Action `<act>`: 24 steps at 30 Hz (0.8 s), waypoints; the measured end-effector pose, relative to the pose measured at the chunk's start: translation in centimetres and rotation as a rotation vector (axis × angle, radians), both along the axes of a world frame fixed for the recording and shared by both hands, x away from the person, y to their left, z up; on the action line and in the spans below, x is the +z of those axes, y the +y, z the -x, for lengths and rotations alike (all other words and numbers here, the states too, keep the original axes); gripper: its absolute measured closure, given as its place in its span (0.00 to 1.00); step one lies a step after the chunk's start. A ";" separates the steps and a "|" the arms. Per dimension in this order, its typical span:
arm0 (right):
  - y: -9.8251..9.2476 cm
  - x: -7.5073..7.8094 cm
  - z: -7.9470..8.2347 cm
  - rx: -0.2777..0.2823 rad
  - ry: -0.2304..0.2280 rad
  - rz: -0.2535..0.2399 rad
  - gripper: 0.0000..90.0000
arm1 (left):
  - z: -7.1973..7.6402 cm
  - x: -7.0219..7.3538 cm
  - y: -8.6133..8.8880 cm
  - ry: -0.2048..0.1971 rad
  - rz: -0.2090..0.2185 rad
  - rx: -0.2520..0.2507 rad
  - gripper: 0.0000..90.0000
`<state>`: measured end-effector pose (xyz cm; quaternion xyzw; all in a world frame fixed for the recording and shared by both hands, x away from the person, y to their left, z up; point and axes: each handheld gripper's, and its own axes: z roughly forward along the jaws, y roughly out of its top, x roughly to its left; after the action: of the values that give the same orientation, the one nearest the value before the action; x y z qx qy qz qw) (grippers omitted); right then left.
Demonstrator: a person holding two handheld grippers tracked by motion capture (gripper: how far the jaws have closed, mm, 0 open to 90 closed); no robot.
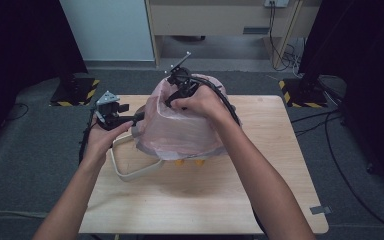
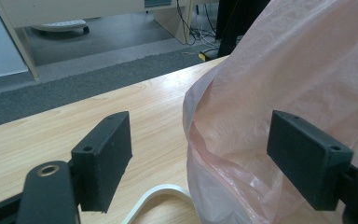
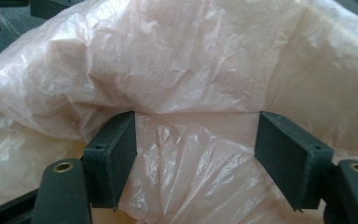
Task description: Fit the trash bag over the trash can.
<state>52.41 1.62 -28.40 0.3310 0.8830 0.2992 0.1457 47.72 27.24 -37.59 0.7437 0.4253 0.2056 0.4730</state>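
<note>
Pink bag [image 1: 180, 130] hides basket body; orange bits [image 1: 189, 162] under bag edge too small to identify.

Wooden table [image 1: 280, 150]; cream cabinet [image 1: 220, 20] behind.

- A light wooden table [image 1: 280, 200] stands on grey carpet [image 1: 25, 165].
- Behind it — a pale wooden cabinet [image 1: 220, 20] and a light-blue panel [image 1: 107, 27].
- Black-and-yellow striped stand bases [image 1: 75, 92] flank the table.
</note>
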 end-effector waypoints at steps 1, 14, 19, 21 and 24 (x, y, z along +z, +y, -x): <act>0.0 0.0 0.0 0.000 0.001 0.000 0.32 | 0.0 0.0 0.0 0.000 0.000 0.000 0.23; 0.1 -0.1 0.1 0.018 0.025 0.009 0.31 | 0.1 -0.1 0.3 0.002 -0.006 0.003 0.23; 0.0 0.1 0.2 0.015 0.021 -0.001 0.31 | 0.1 -0.1 0.4 0.001 -0.005 0.004 0.23; -0.2 0.3 0.2 0.018 0.016 -0.011 0.31 | 0.1 -0.1 0.4 0.004 -0.007 0.004 0.23; -0.3 0.5 0.4 0.025 0.024 -0.016 0.30 | 0.1 -0.2 0.5 0.008 -0.011 0.004 0.23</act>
<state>52.02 1.37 -27.89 0.3245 0.8863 0.3042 0.1286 47.64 27.73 -37.75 0.7461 0.4279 0.2057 0.4668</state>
